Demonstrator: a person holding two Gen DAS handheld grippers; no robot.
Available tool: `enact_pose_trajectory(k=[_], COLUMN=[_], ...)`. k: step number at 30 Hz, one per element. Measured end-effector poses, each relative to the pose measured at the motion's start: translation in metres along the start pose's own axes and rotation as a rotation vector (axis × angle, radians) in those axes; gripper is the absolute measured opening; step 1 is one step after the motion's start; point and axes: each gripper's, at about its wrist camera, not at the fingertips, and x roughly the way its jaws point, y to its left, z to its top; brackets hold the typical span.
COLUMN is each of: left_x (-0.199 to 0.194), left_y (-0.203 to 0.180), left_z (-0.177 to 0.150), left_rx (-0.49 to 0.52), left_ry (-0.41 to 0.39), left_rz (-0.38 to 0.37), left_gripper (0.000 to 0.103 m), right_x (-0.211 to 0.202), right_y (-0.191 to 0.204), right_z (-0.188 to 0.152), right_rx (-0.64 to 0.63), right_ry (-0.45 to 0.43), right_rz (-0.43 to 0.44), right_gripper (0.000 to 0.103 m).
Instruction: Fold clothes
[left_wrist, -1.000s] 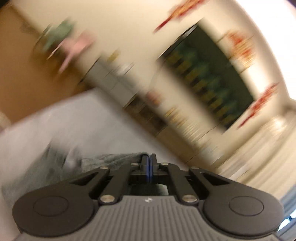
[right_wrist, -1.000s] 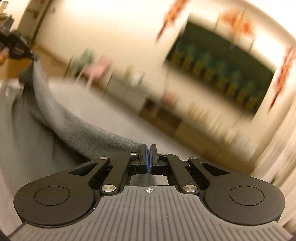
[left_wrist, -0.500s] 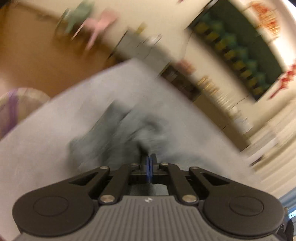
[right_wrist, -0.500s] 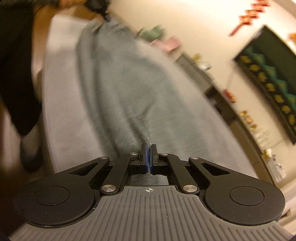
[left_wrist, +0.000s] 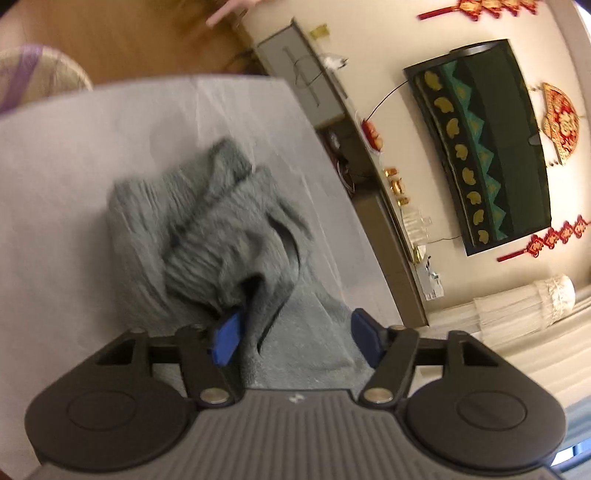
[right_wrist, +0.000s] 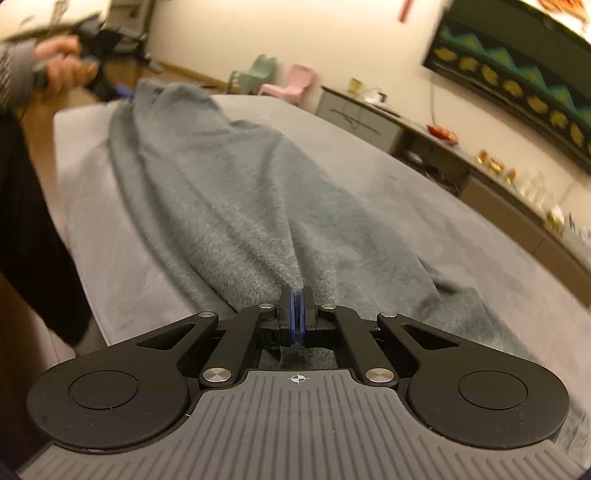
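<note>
Letting go with the left gripper (left_wrist: 291, 338), whose jaws are opening around a bunched end of the grey fleece garment (right_wrist: 236, 199) lying along the table (right_wrist: 424, 192), risks that end slumping crooked while the right gripper (right_wrist: 297, 314) pinches the other end tight.

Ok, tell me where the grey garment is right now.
The grey garment lies stretched along the pale bed, its near edge pinched in the right gripper, its far end bunched between the opening left gripper's fingers.

Your fuzzy grey-green garment (right_wrist: 236, 206) lies stretched lengthwise across the pale grey tabletop (right_wrist: 424, 192), its far end bunched in folds (left_wrist: 207, 229).
</note>
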Motion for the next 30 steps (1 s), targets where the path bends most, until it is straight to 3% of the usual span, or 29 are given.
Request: enact_pose_trajectory(k=[1, 3, 5, 7, 8, 11, 12, 18, 20, 22, 24, 25, 28, 30], left_x=[0.011, 0.021, 0.004, -0.027, -0.031, -0.011, -0.009, -0.006, -0.001, -0.003, -0.024, -0.031, -0.022, -0.018], left_y=[0.001, -0.008, -0.036, -0.064, -0.061, -0.019, -0.009, 0.012, 0.014, -0.008, -0.043, -0.047, -0.007, 0.013], left_z=[0.006, 0.018, 0.016, -0.007, -0.010, 0.006, 0.011, 0.022, 0.027, 0.019, -0.004, -0.011, 0.004, 0.011], left_rx=[0.000, 0.071, 0.280, 0.530, 0.544, 0.370, 0.319, 0.138, 0.134, 0.263, 0.463, 0.503, 0.286, 0.191], left_ry=[-0.007, -0.082, -0.224, -0.365, -0.358, -0.215, -0.195, -0.194, -0.208, -0.272, -0.382, -0.403, -0.296, -0.247], left_rz=[0.040, 0.116, 0.099, -0.001, 0.005, 0.213, 0.238, 0.218, 0.238, 0.252, 0.138, 0.111, 0.248, 0.307], left_gripper=[0.052, 0.004, 0.003, 0.003, 0.003, 0.003, 0.004, 0.016, 0.015, 0.003, 0.003, 0.003, 0.003, 0.003], right_x=[0.000, 0.003, 0.003, 0.000, 0.001, 0.009, 0.012, 0.013, 0.011, 0.008, 0.003, -0.002, -0.015, -0.038], right_y=[-0.004, -0.005, -0.005, -0.006, -0.008, -0.012, -0.011, -0.015, -0.015, -0.015, -0.021, -0.026, -0.041, -0.065], right_z=[0.000, -0.001, -0.002, -0.006, -0.009, -0.016, -0.018, -0.019, -0.021, -0.023, -0.025, -0.026, -0.030, -0.035], right_rx=[0.017, 0.026, 0.031, 0.035, 0.039, 0.068, 0.068, 0.097, 0.099, 0.111, 0.147, 0.173, 0.254, 0.355], right_ry=[0.002, 0.016, 0.026, 0.036, 0.044, 0.088, 0.099, 0.114, 0.114, 0.114, 0.109, 0.104, 0.087, 0.030], right_rz=[0.002, 0.000, -0.002, -0.003, -0.002, 0.032, 0.041, 0.069, 0.068, 0.067, 0.069, 0.069, 0.067, 0.036], right_gripper=[0.000, 0.000, 0.000, 0.000, 0.000, 0.000, 0.000, 0.000, 0.000, 0.000, 0.000, 0.000, 0.002, 0.012])
